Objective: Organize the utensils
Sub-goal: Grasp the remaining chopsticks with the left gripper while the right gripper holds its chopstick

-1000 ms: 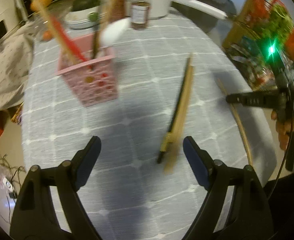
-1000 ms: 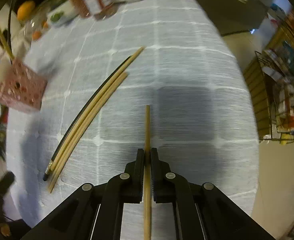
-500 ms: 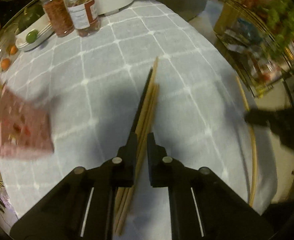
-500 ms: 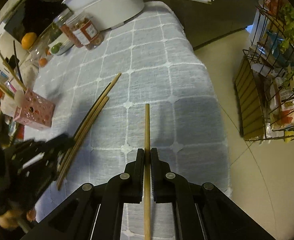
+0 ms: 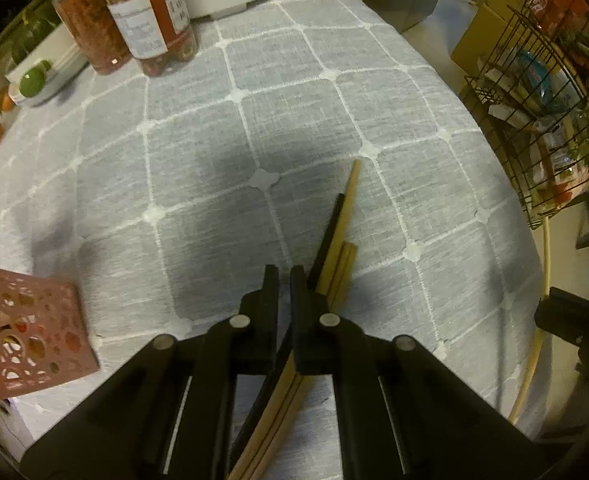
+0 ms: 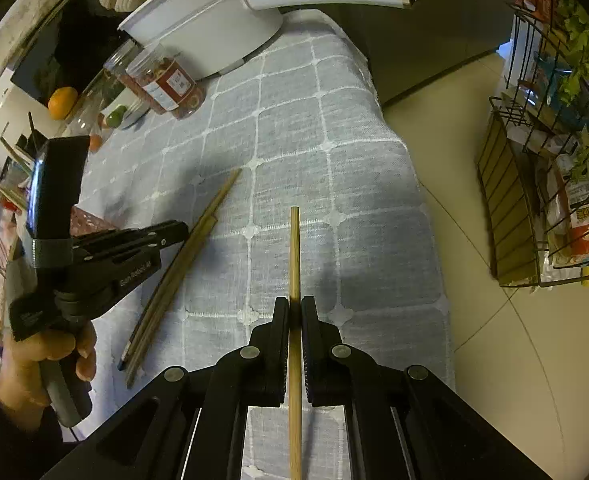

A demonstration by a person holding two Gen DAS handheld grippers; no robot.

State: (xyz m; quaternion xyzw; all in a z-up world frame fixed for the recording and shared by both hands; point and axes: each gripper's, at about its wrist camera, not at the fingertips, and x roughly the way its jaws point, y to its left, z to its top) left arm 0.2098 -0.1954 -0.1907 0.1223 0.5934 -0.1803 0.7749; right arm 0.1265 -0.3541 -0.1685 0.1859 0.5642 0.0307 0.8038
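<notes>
Left wrist view: the left gripper sits low over the table, near its near edge. Its jaws are drawn almost together, leaving a slim gap. The chopsticks lie flat, slanting under its right finger and reappearing lower between the two. I cannot tell whether any are pinched. That looks like an attempt to pick up the whole bundle at once. The pink basket, likely their destination, stands at the left edge, with contents visible only as blurs through its holes. Two jars of reddish-brown food stand near the far edge.

Right wrist view: the right gripper is clamped on one stick pointing straight ahead, lifted clear of the cloth near the right edge, probably ready to carry. A white pot sits at the far edge.
</notes>
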